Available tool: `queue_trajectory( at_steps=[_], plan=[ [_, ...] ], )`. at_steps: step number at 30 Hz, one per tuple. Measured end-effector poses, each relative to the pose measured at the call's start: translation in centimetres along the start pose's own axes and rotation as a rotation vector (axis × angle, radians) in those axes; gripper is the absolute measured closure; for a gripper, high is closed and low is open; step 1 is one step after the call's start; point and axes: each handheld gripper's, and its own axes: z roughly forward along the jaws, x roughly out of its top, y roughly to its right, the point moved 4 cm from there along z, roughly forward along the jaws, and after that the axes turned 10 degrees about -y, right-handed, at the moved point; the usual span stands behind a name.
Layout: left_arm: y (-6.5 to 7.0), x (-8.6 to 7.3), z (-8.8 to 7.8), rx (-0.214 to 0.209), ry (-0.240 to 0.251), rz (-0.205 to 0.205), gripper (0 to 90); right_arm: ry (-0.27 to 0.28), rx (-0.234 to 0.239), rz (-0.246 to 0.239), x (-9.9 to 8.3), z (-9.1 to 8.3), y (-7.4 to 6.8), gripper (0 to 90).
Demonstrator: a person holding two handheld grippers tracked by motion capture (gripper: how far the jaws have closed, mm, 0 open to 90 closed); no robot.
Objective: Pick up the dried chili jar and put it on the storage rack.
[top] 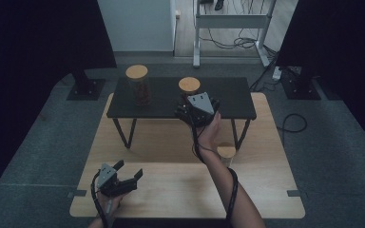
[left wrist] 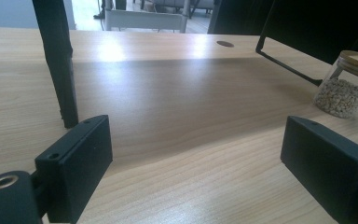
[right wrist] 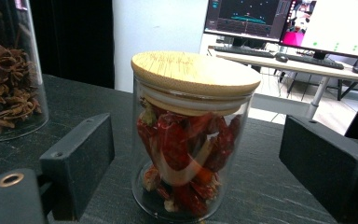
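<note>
Right, high view: right gripper (top: 190,110) is sitting at the near edge of the black riser shelf (top: 228,111), just at 6 o'clock of the chili jar (top: 189,85). A taller star anise jar (top: 138,84) is standing at 9 o'clock of it, well apart. Left gripper (top: 126,174) is resting low over the wooden table (top: 266,190), jaws spread, nothing between them. A third jar (top: 226,153) is sitting on the table under the shelf.

Left gripper view: jaws are standing wide apart over bare wood; a jar of pale beans (left wrist: 347,84) is sitting at 2 o'clock, well clear.

Right gripper view: chili jar (right wrist: 193,135) is standing upright between the jaws, which are apart and not touching the glass on either side. It's showing a clear glass cylinder, flat bamboo lid (right wrist: 196,74) with a pale seal ring under it, and dried red chilies filling most of it. Star anise jar (right wrist: 9,70) is at 9 o'clock.

Handling, my read: rigid, slick glass, fragile if dropped, light contents. The lid is probably only pressed in, so I'm avoiding lifting by it. Best grip is mid-body on the glass wall, pads square on.
</note>
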Motion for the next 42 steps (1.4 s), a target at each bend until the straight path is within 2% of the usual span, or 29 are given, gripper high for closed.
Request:
queue_trajectory(
  at_steps=[12, 17, 23, 27, 42],
  plan=[
    [0.3, -0.1, 0.1, -0.001, -0.008, 0.008, 8.4, 0.001, 0.020, 0.014, -1.1, -1.3, 0.7, 9.9],
    [0.4, 0.0, 0.0, 0.003, -0.003, 0.013, 8.4, 0.013, 0.015, 0.021, -2.1, -2.3, 1.3, 9.9],
    [0.6, 0.0, 0.2, -0.001, -0.012, 0.025, 8.4, 0.025, 0.030, 0.024, -3.6, -3.8, 1.8, 10.0],
    [0.7, -0.1, 0.2, -0.003, -0.014, 0.027, 8.4, 0.033, 0.022, -0.006, -4.7, -4.8, 1.6, 9.9],
    [0.8, -0.1, 0.2, -0.002, -0.015, 0.029, 8.4, 0.035, 0.034, 0.029, -7.2, -6.6, 1.7, 9.8]
  ],
)
